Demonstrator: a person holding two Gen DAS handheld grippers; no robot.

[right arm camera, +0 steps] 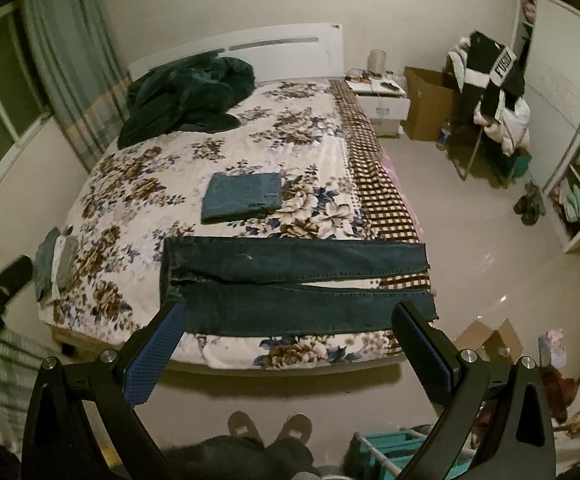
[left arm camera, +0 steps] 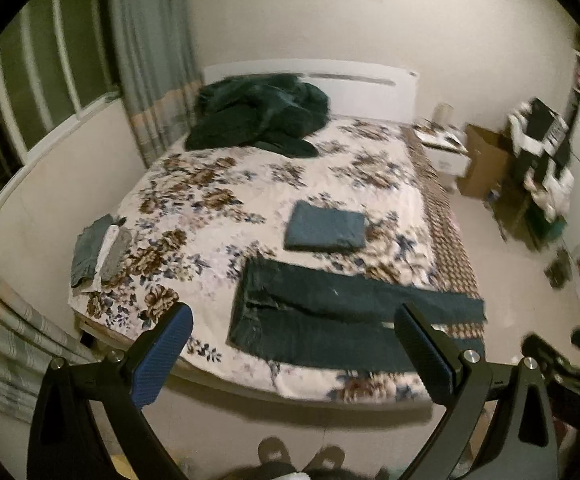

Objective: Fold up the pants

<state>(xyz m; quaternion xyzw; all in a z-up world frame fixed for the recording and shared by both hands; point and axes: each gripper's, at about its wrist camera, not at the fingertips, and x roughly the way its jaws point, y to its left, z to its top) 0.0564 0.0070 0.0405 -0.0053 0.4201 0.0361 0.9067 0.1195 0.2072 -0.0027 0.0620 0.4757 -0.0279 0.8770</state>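
Note:
Dark blue pants (right arm camera: 290,258) (left arm camera: 330,292) lie flat across the near end of the floral bed (right arm camera: 290,140), waist to the left, both legs stretched right, a narrow gap between them. The leg ends reach the bed's right edge. My right gripper (right arm camera: 290,308) hangs open in front of the bed's near edge, above the near leg, holding nothing. My left gripper (left arm camera: 294,310) is also open and empty, at about the same height over the pants, toward the waist side. Neither gripper touches the cloth.
A folded pair of lighter jeans (right arm camera: 242,198) lies just beyond the pants. A small pile of clothes (right arm camera: 56,264) sits at the left edge, a dark green blanket (right arm camera: 186,96) by the headboard. To the right are a nightstand (right arm camera: 382,108), a box (right arm camera: 426,104) and a chair with clothes (right arm camera: 494,92). A person's slippers (right arm camera: 270,428) show below.

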